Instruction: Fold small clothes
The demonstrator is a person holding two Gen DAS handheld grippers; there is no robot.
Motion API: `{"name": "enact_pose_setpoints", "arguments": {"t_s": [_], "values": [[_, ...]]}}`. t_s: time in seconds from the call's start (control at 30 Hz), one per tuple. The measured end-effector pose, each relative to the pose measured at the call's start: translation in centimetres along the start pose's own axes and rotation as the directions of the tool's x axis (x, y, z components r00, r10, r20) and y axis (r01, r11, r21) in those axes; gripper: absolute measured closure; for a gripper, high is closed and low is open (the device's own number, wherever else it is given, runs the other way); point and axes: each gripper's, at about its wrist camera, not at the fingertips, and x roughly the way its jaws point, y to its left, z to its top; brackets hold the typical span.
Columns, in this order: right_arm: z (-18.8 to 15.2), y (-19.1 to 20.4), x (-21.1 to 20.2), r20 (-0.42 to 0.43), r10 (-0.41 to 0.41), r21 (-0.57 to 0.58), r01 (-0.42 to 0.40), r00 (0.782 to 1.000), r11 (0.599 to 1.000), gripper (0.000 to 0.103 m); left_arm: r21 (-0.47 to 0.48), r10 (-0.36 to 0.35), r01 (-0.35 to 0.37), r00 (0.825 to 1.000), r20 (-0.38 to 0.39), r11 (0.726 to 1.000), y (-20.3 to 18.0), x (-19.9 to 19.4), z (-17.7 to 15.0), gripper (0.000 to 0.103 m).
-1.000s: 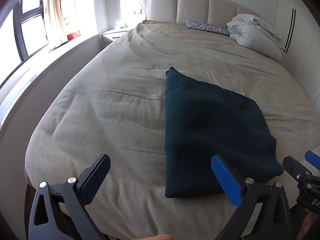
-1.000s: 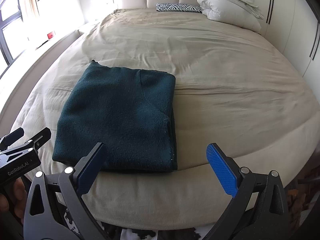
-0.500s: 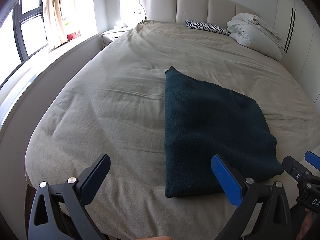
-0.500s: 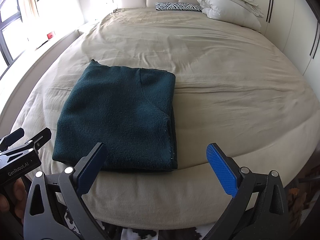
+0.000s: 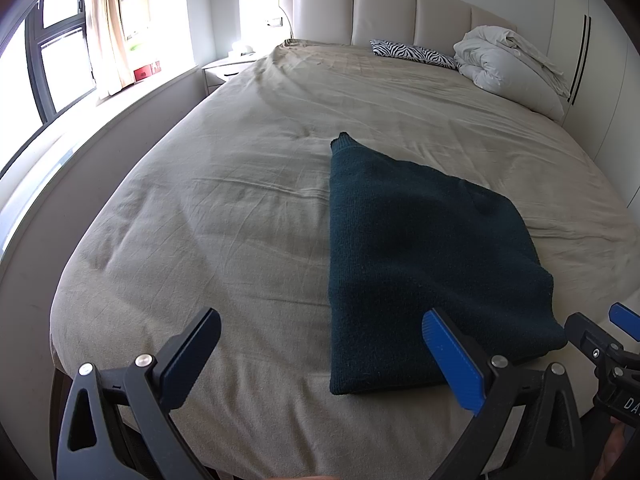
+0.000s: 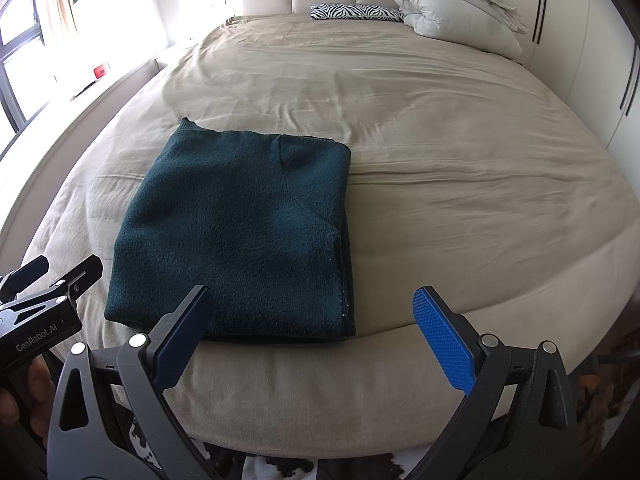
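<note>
Seemingly the folding is all but done: the dark green garment lies as a flat, squared-off stack near the foot edge of the bed, its layered edges showing along its right side and one small corner poking out at the far end. Whether it is a jumper or a fleece I cannot tell from this angle. Both claws hang back off the bed's edge, holding nothing — the left claw with its jaws spread wide just short of the garment's near left corner, the right claw likewise wide open over its near right corner. What may remain is tidying that stray corner, or one more fold. Nothing blocks the way: a white duvet bundle and a zebra-print pillow sit well apart, by the headboard.
</note>
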Motion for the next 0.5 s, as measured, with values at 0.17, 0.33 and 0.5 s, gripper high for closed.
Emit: {"name": "enact_pose_setpoints", "arguments": {"t_s": [0.17, 0.33, 0.5], "values": [[-0.01, -0.02, -0.01, 0.0, 0.0, 0.0, 0.0, 1.0, 1.0, 0.002, 0.0, 0.0, 0.0, 1.0, 0.0, 1.0, -0.02, -0.02, 0.02, 0.0], [-0.01, -0.07, -0.03, 0.0, 0.001, 0.0, -0.001, 1.0, 1.0, 0.002, 0.001, 0.0, 0.0, 1.0, -0.001, 1.0, -0.06, -0.02, 0.04, 0.0], [-0.19, -0.16, -0.03, -0.003, 0.001, 0.002, -0.001, 1.0, 1.0, 0.002, 0.004, 0.0, 0.0, 1.0, -0.003, 1.0, 0.03, 0.06, -0.11, 0.0]]}}
